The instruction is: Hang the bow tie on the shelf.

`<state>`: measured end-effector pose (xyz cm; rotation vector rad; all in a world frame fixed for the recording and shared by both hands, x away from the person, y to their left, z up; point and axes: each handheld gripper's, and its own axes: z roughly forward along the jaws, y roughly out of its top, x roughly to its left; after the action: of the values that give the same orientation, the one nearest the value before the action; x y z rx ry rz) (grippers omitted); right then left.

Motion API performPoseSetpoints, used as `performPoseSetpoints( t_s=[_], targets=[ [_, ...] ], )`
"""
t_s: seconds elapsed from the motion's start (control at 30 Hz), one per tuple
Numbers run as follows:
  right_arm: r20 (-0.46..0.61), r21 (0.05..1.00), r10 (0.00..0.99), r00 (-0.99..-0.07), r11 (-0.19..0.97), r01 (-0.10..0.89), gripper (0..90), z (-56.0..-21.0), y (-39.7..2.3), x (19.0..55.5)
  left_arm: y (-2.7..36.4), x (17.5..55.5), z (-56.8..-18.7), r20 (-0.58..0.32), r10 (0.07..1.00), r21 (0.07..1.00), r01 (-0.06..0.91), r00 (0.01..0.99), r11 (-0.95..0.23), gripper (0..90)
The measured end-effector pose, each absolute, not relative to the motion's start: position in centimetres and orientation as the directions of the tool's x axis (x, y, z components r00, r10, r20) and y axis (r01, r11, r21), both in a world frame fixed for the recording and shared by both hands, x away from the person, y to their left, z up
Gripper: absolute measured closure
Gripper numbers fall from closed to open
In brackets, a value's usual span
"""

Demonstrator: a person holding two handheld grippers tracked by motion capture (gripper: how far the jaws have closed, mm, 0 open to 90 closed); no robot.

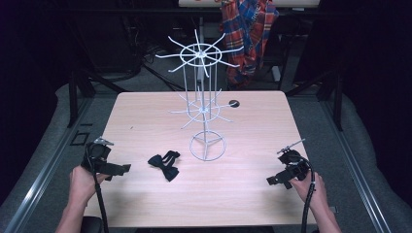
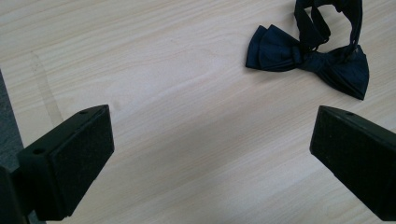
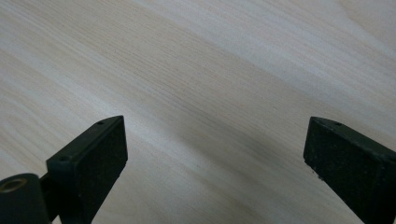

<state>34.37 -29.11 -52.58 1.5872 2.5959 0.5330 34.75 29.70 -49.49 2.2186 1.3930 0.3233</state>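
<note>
A black bow tie [image 1: 164,165] with its looped strap lies flat on the wooden table [image 1: 252,141], left of centre. In the left gripper view the bow tie [image 2: 310,58] sits ahead and to the upper right. My left gripper [image 1: 124,169] is open, low over the table, a short way left of the tie; its jaws stand wide apart over bare wood [image 2: 210,154]. My right gripper [image 1: 272,180] is open near the table's right front, with nothing between its wide-set jaws. A white wire display stand [image 1: 204,104] with two tiers of spoke hooks stands behind the tie.
The stand's round base ring [image 1: 207,146] rests near the table's middle. A dark round hole [image 1: 234,103] marks the table's far side. A plaid cloth [image 1: 248,34] hangs on a chair beyond the table. Grey floor mats flank both sides.
</note>
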Motion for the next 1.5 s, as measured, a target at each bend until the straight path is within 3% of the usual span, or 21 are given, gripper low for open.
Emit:
performPoseSetpoints(
  t_s=[0.53, 0.6, 1.5],
  targets=[
    [0.154, 0.306, 0.865, -0.477, 0.418, 0.856, 6.4, -52.7, -29.1, 34.4, 28.6, 35.2, -49.1, -0.043, 0.879, 0.531, 0.756, 0.475, -0.382, 0.0],
    [0.174, 0.331, 0.875, -0.451, 0.380, 0.864, 6.4, -52.9, -28.9, 34.2, 28.2, 35.2, -49.0, -0.045, 0.874, 0.537, 0.750, 0.483, -0.387, 0.0],
    [0.199, 0.323, 0.863, -0.464, 0.389, 0.863, 6.5, -52.7, -29.1, 34.3, 21.4, 36.3, -49.2, -0.080, 0.803, 0.521, 0.711, 0.591, -0.471, 0.0]
  ],
)
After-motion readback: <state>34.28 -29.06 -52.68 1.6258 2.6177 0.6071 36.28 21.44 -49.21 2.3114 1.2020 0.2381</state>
